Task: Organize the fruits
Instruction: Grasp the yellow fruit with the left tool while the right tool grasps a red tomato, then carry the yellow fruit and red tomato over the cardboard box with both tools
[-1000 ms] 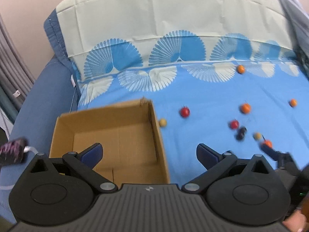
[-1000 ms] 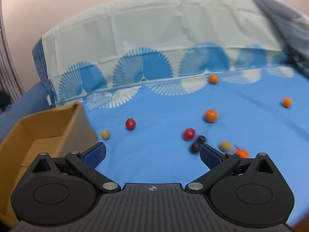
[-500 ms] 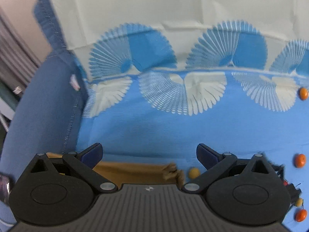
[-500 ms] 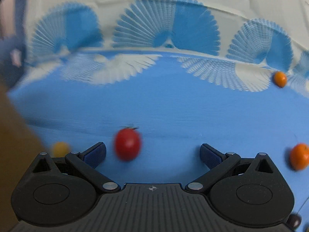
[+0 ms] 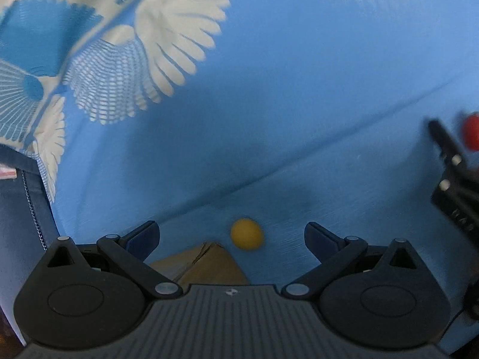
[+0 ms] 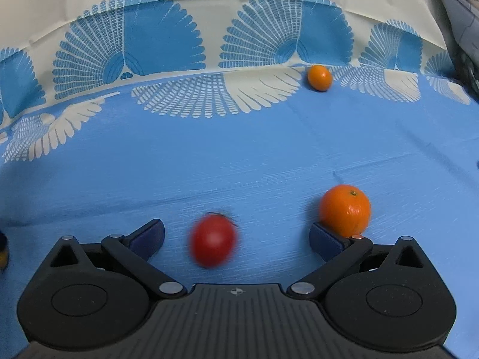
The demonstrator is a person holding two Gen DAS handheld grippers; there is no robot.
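The right gripper (image 6: 236, 233) spreads its jaws wide around a red tomato (image 6: 213, 240); the left gripper (image 5: 232, 234), also wide apart, frames a yellow fruit (image 5: 247, 234).

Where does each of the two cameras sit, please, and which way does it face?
Left wrist: on the left gripper, tilted down at the blue sheet; open jaws straddle a yellow fruit beside a box corner.
Right wrist: on the right gripper, facing along the sheet; open jaws straddle a tomato, orange beyond.
Shared: the sheet; the tomato, and the right gripper, at the left view's right edge.
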